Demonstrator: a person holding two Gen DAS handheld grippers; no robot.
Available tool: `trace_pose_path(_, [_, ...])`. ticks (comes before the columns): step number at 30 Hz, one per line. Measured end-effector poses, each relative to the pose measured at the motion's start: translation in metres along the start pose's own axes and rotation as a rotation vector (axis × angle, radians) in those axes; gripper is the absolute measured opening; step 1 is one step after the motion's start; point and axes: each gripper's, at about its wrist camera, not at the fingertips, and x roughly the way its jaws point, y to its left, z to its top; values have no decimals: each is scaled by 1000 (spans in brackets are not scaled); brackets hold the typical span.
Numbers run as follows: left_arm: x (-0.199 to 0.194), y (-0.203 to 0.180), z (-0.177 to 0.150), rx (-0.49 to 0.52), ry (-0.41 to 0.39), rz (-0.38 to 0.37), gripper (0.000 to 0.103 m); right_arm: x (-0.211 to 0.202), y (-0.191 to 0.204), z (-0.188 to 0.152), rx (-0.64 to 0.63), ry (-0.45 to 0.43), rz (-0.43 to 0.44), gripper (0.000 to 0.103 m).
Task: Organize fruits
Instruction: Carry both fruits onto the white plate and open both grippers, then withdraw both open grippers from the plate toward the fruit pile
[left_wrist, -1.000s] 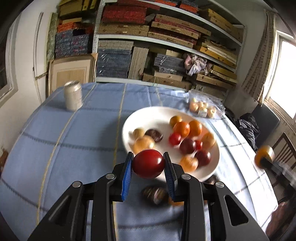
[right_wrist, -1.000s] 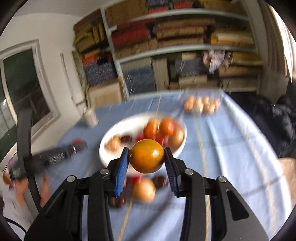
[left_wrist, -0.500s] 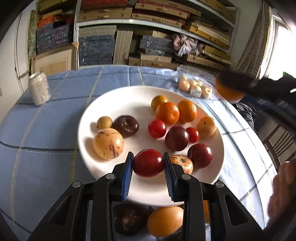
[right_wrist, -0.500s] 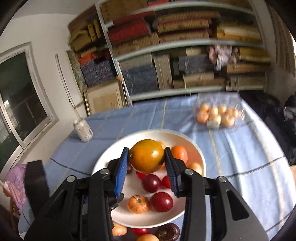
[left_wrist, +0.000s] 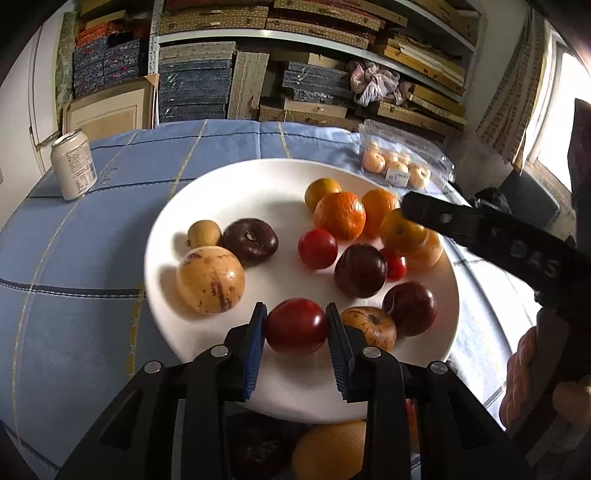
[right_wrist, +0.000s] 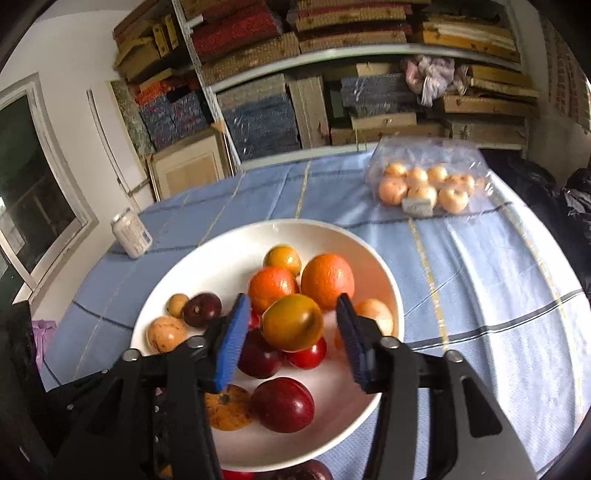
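Observation:
A white plate (left_wrist: 258, 192) on the blue tablecloth holds several fruits: oranges, dark plums, red tomatoes, a pale speckled fruit. My left gripper (left_wrist: 295, 325) is shut on a red tomato (left_wrist: 295, 326) just above the plate's near rim. My right gripper (right_wrist: 291, 325) stands open over the plate (right_wrist: 221, 258); a yellow-orange fruit (right_wrist: 291, 321) sits between its blue pads, apart from both, on top of the other fruits. The right gripper also shows in the left wrist view (left_wrist: 413, 218), at the plate's right side.
A drink can (left_wrist: 73, 168) stands at the far left of the table. A clear bag of pale fruits (right_wrist: 424, 188) lies at the far right. Loose fruits (left_wrist: 332, 450) lie on the cloth in front of the plate. Packed shelves stand behind.
Both grippers moved in over the plate. The right gripper opened and let go of the yellow-orange fruit onto the pile. The left gripper came lower with the tomato still held.

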Motion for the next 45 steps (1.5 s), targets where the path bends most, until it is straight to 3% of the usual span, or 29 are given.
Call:
trace_pose_path(5, [-29, 10, 4, -31, -52, -7, 40, -50, 8, 9, 8, -110, 44, 54])
trace_pose_path(7, [-44, 14, 4, -39, -74, 3, 45, -83, 14, 8, 11, -177, 71, 71])
trace_pose_path(8, [-55, 18, 2, -48, -92, 10, 53, -98, 17, 4, 10, -211, 76, 76])
trace_pose_path(10, [-74, 27, -5, -75, -125, 25, 66, -128, 18, -16, 2, -275, 70, 88])
trace_pose_path(13, [-94, 37, -22, -108, -130, 25, 68, -150, 12, -59, -20, -330, 1, 91])
trace_pose_path(18, [-106, 39, -60, -100, -129, 83, 75, -146, -3, -111, 11, -248, -54, 91])
trace_pose_path(24, [-97, 28, -79, -43, -126, 192, 87, -145, -2, -117, 13, -244, -43, 98])
trace_pose_path(29, [-94, 15, -84, 17, -122, 143, 89, -142, -8, -117, 43, -215, -56, 98])
trace_pose_path(34, [-87, -10, -83, 117, -151, 207, 92, -140, -20, -114, 106, -203, -44, 98])
trace_pose_path(45, [-51, -33, -62, 149, -81, 192, 92, -140, -27, -112, 139, -184, -31, 98])
